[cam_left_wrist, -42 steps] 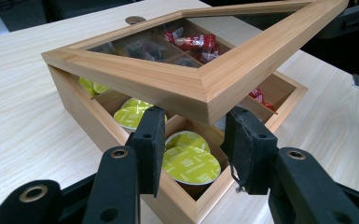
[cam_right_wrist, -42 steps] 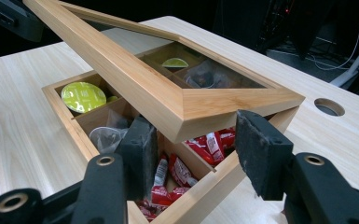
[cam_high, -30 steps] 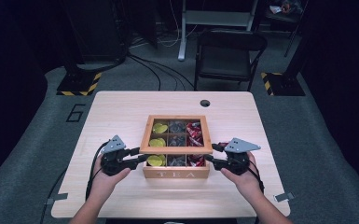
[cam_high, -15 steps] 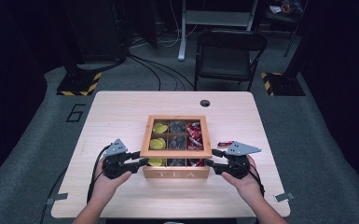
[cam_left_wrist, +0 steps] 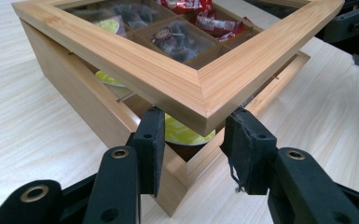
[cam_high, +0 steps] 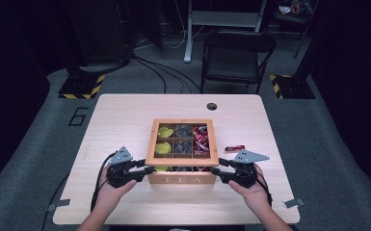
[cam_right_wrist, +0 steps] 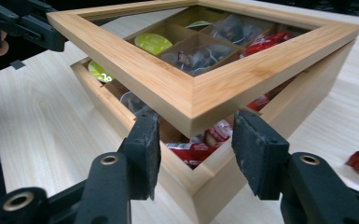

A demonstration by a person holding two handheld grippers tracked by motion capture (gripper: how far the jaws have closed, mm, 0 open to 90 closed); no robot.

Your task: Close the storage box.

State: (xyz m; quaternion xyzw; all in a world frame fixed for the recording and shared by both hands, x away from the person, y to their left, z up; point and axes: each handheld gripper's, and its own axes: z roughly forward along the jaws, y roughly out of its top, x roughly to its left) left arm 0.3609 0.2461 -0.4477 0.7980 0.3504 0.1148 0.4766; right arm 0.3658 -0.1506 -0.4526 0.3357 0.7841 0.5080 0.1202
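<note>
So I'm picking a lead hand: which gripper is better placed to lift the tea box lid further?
Neither clearly; both. The left gripper and right gripper each straddle a front corner of the raised lid, jaws open, so lift together.

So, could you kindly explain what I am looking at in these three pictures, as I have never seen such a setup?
A person sits at a pale wooden table, holding a black two-jaw claw in each hand. One picture looks down from above; the other two come from cameras riding on each claw. The left claw and right claw each stand open under a front corner of the glass-paned wooden lid of a wooden tea box, which is propped slightly up. Inside lie yellow-green pods, dark sachets and red packets. One red packet lies on the table.
</note>
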